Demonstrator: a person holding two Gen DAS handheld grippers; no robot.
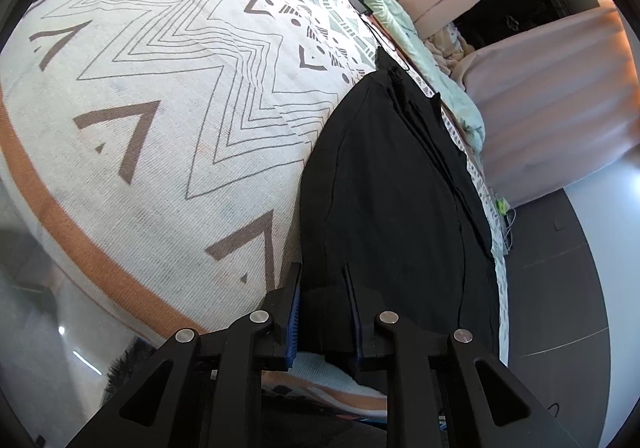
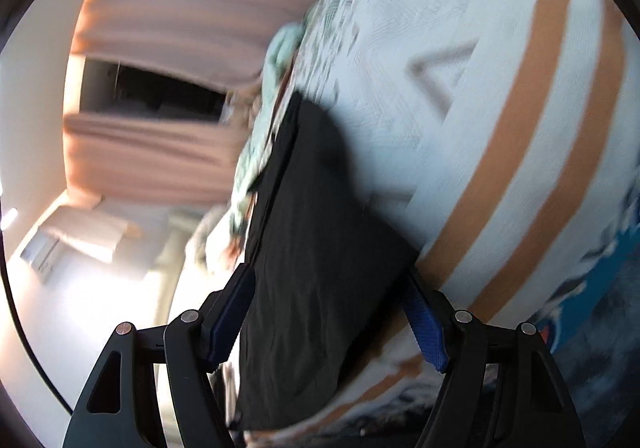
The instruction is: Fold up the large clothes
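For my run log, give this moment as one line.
left tongs: shut on black garment | right tongs: open, astride its end | bed

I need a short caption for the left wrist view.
Left gripper pinching the near edge of black garment on patterned bedspread.
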